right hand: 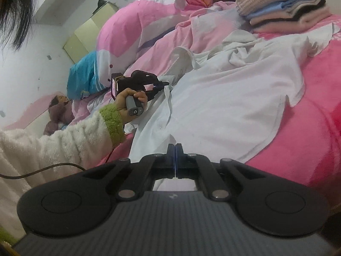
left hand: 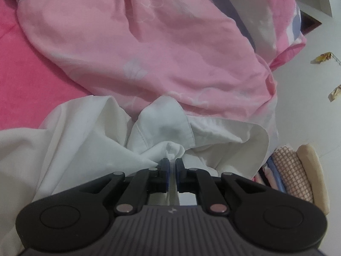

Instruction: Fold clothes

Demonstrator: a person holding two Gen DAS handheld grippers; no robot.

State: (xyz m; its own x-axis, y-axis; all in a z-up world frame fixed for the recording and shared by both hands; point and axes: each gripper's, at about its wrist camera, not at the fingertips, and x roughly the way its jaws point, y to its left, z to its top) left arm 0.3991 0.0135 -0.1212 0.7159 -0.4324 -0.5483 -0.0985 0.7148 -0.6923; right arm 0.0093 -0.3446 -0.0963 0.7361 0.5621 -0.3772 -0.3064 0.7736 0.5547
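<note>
A bright pink fleece-covered bed (right hand: 319, 98) carries a rumpled pale pink patterned quilt (left hand: 149, 42) and, spread in front of it, a crumpled white cotton shirt (right hand: 223, 98). A stack of folded clothes (right hand: 283, 6) sits near the shirt's far end. The left gripper (left hand: 172, 163), fingers nearly together, pinches a bunched fold of the shirt; the right gripper (right hand: 174, 149), fingers pressed closed, grips its near edge.

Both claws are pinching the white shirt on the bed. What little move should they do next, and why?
Probably lift both claws a little and pull them apart to stretch the white shirt flat. The left claw pinches a bunched bit of it, the right claw is shut on its near edge, and the cloth between them lies crumpled on the pink blanket, so it isn't ready to fold.
</note>
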